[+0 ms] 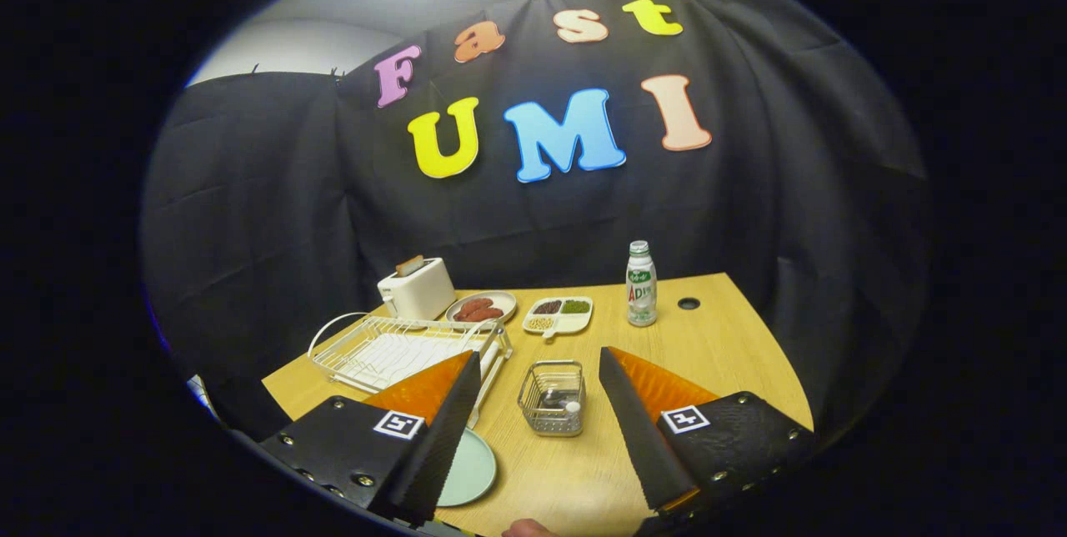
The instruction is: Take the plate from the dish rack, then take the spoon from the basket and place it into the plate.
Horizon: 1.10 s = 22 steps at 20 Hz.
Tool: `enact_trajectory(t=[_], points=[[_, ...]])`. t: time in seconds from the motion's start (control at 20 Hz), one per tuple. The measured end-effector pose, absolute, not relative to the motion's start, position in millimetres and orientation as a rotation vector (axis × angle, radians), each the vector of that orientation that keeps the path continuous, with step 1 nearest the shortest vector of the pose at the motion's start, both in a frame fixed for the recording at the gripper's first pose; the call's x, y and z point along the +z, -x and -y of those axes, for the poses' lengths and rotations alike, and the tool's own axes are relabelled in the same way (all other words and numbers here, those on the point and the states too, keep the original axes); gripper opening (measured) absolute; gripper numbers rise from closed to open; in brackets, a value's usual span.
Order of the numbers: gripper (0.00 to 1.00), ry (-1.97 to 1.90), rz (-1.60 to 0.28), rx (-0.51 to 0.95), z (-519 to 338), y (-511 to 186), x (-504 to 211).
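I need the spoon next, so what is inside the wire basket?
Inside the wire basket, between the open claw's fingers, a dark object with a small white tip stands. It may be the spoon's handle; the mesh hides the rest.

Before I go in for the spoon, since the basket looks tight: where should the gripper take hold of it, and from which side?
Take the spoon by its upper end, which shows near the wire basket's rim, and come from above; the walls block a side approach. How it lies lower down is too small to tell. The gripper is open, the basket between and just beyond its fingers.
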State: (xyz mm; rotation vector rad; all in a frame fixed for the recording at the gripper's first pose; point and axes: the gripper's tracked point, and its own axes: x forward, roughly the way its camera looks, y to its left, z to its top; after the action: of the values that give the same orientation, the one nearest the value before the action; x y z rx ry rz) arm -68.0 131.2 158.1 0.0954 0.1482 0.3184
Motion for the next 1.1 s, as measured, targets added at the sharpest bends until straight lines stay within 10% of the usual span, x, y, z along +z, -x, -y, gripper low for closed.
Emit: enact_trajectory(t=[0.85, 1.0, 1.1], points=[[0.84, -0.082, -0.031, 0.173, -142.3, -14.5, 52.1], [0.73, -0.084, -0.04, 0.17, -142.8, -28.3, 34.3], [0.46, -0.082, 0.019, 0.117, -133.0, -31.8, 45.2]])
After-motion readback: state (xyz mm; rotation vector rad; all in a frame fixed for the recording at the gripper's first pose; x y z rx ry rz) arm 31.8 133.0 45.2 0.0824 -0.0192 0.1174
